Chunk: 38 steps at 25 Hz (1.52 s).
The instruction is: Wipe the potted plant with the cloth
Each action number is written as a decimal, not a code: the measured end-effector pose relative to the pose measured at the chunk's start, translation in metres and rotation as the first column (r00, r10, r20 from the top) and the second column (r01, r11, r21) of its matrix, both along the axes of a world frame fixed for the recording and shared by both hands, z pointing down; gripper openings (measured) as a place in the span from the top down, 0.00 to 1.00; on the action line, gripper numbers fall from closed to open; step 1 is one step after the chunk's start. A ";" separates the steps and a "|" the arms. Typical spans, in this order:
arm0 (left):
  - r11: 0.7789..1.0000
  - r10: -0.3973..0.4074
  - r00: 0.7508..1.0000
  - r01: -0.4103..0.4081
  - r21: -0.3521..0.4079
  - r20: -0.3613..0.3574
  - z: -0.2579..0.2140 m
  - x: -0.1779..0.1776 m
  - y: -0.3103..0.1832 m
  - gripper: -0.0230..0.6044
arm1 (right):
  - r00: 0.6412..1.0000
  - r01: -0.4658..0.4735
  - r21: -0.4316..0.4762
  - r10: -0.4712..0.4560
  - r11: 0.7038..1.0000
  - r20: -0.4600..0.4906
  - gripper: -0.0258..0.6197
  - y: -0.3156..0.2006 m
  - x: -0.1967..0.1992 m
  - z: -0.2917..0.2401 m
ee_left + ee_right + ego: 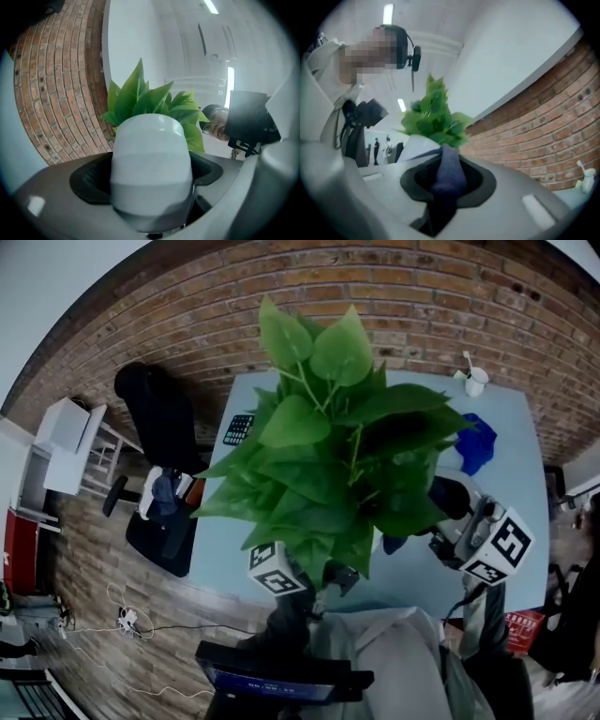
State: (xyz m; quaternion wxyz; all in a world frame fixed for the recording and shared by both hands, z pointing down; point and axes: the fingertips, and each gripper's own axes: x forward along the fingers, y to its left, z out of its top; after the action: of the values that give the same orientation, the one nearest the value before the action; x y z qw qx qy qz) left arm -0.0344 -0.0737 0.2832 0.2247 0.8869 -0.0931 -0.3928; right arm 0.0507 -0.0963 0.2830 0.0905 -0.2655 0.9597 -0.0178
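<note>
Potted plant — 1; cloth — 1

We see a smooth, glossy white pot with smooth, faintly shiny green leaves above it. A soft matt blue cloth is near it, a rough brick wall behind it and a smooth matt table below it.

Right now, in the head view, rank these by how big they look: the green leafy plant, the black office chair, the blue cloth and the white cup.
Largest to smallest:
1. green leafy plant, enlarged by being nearest the camera
2. black office chair
3. blue cloth
4. white cup
</note>
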 end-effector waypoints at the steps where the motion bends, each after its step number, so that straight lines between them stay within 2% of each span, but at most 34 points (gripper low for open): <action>1: 1.000 0.003 1.000 -0.003 -0.005 0.005 0.002 0.001 0.000 0.16 | 0.995 -0.061 0.012 0.060 0.998 0.078 0.84 -0.006 0.012 -0.017; 3: 1.000 -0.012 0.999 0.013 -0.022 0.032 0.011 0.005 -0.002 0.16 | 0.966 -0.161 0.016 0.154 0.987 0.207 0.84 -0.014 0.034 -0.047; 4: 0.999 -0.019 0.999 0.020 -0.028 0.049 0.016 0.007 -0.003 0.16 | 0.958 -0.180 0.015 0.172 0.984 0.232 0.84 -0.014 0.040 -0.055; 6: 0.999 -0.033 0.995 0.036 -0.027 0.094 0.023 0.014 -0.004 0.16 | 0.970 -0.149 0.020 0.142 0.989 0.198 0.84 -0.006 0.034 -0.055; 8: 0.998 -0.059 0.986 0.063 -0.017 0.157 0.032 0.021 -0.008 0.16 | 0.991 -0.080 0.003 0.079 0.997 0.105 0.84 0.005 0.015 -0.034; 10: 0.994 -0.110 0.961 0.114 0.000 0.252 0.050 0.028 -0.014 0.16 | 0.995 -0.074 -0.064 0.078 0.995 0.068 0.84 0.004 0.006 -0.003; 11: 0.990 -0.140 0.937 0.142 0.019 0.319 0.064 0.034 -0.016 0.16 | 0.992 -0.093 -0.107 0.102 0.990 0.080 0.84 -0.001 0.008 0.012; 12: 0.986 -0.168 0.902 0.163 0.046 0.398 0.081 0.042 -0.018 0.16 | 0.988 -0.109 -0.147 0.124 0.983 0.093 0.84 -0.006 0.013 0.028; 13: 0.982 -0.191 0.853 0.174 0.080 0.486 0.102 0.051 -0.018 0.16 | 0.986 -0.113 -0.182 0.133 0.977 0.102 0.84 -0.009 0.016 0.042; 15: 0.974 -0.225 0.727 0.169 0.149 0.648 0.149 0.069 -0.016 0.17 | 0.989 -0.082 -0.224 0.108 0.971 0.105 0.84 -0.010 0.016 0.065; 16: 0.972 -0.235 0.670 0.161 0.171 0.704 0.170 0.076 -0.015 0.17 | 0.992 -0.063 -0.233 0.087 0.970 0.094 0.84 -0.009 0.013 0.076; 17: 0.971 -0.237 0.628 0.156 0.179 0.742 0.188 0.081 -0.014 0.17 | 0.995 -0.056 -0.238 0.075 0.970 0.071 0.84 -0.009 0.009 0.086; 19: 0.975 -0.221 0.577 0.151 0.163 0.787 0.215 0.087 -0.016 0.17 | 0.995 -0.087 -0.270 0.097 0.959 0.026 0.84 -0.014 0.010 0.112; 22: 0.981 -0.187 0.517 0.148 0.128 0.835 0.245 0.093 -0.023 0.17 | 0.979 -0.141 -0.382 0.186 0.914 0.084 0.84 -0.029 0.033 0.151; 25: 0.983 -0.170 0.416 0.136 0.123 0.893 0.275 0.098 -0.034 0.18 | 0.957 -0.187 -0.471 0.269 0.862 0.112 0.84 -0.042 0.053 0.189; 26: 0.985 -0.152 0.399 0.133 0.107 0.904 0.286 0.100 -0.036 0.18 | 0.949 -0.208 -0.499 0.297 0.841 0.105 0.84 -0.046 0.058 0.203; 29: 0.991 -0.079 0.383 0.134 0.029 0.920 0.315 0.105 -0.036 0.18 | 0.927 -0.265 -0.579 0.370 0.771 0.067 0.84 -0.054 0.072 0.242; 31: 0.991 -0.053 0.344 0.136 0.006 0.937 0.332 0.108 -0.037 0.18 | 0.921 -0.300 -0.607 0.390 0.736 0.018 0.84 -0.057 0.083 0.266; 33: 0.991 -0.050 0.311 0.134 0.008 0.949 0.343 0.109 -0.038 0.18 | 0.918 -0.319 -0.620 0.396 0.716 -0.015 0.84 -0.058 0.091 0.283; 36: 0.990 -0.068 0.313 0.136 0.027 0.947 0.342 0.110 -0.041 0.18 | 0.910 -0.335 -0.626 0.414 0.704 -0.021 0.84 -0.059 0.098 0.289; 38: 0.990 -0.066 0.331 0.137 0.021 0.941 0.341 0.113 -0.043 0.18 | 0.913 -0.357 -0.612 0.402 0.705 -0.069 0.84 -0.061 0.100 0.292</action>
State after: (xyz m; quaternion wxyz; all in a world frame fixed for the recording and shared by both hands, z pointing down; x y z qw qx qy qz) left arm 0.0785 -0.1171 0.6243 0.1324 0.9361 -0.2726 0.1786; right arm 0.1506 -0.1568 0.5749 0.0343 -0.4709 0.8221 -0.3181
